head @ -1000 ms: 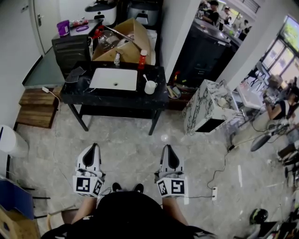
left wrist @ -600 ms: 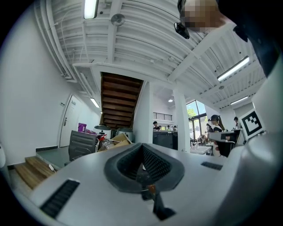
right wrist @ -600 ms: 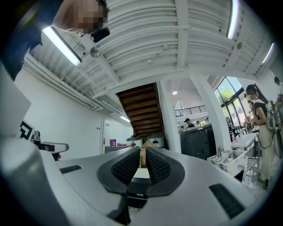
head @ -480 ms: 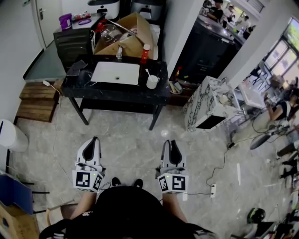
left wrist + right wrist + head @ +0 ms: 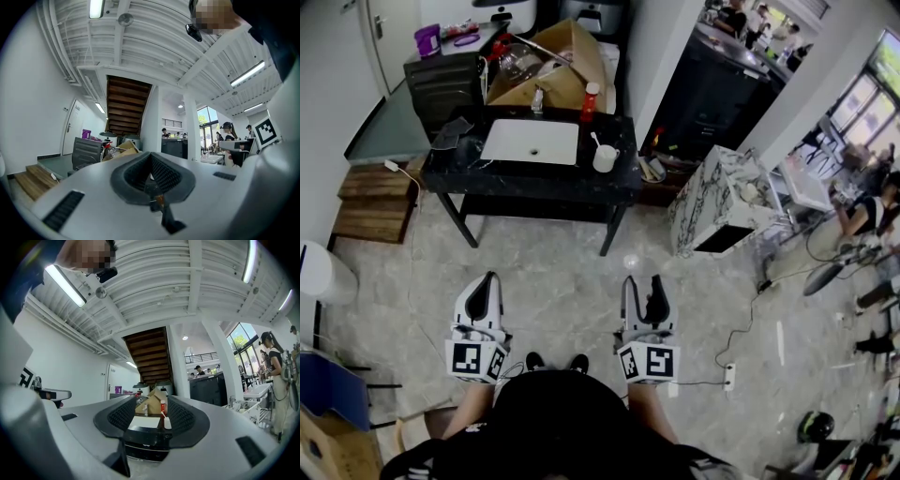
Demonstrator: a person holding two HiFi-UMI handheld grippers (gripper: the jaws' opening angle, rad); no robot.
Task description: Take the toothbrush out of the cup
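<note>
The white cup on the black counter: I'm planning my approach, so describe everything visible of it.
The cup is small, white and plain, standing upright near the right end of the black counter, just right of the white basin. A pale toothbrush leans out of it toward the basin. Nothing else touches it; material is too small to tell.

White cup [image 5: 604,159], black table [image 5: 534,188], red bottle [image 5: 590,101]

Shows an open-plan office or studio: stone-tiled floor [image 5: 562,281], black bench [image 5: 534,185] with white basin [image 5: 531,142], cardboard box [image 5: 567,66] behind, power strip [image 5: 729,377], person [image 5: 862,217] seated by windows [image 5: 874,103], tube light [image 5: 96,7] on exposed ceiling [image 5: 150,42].
</note>
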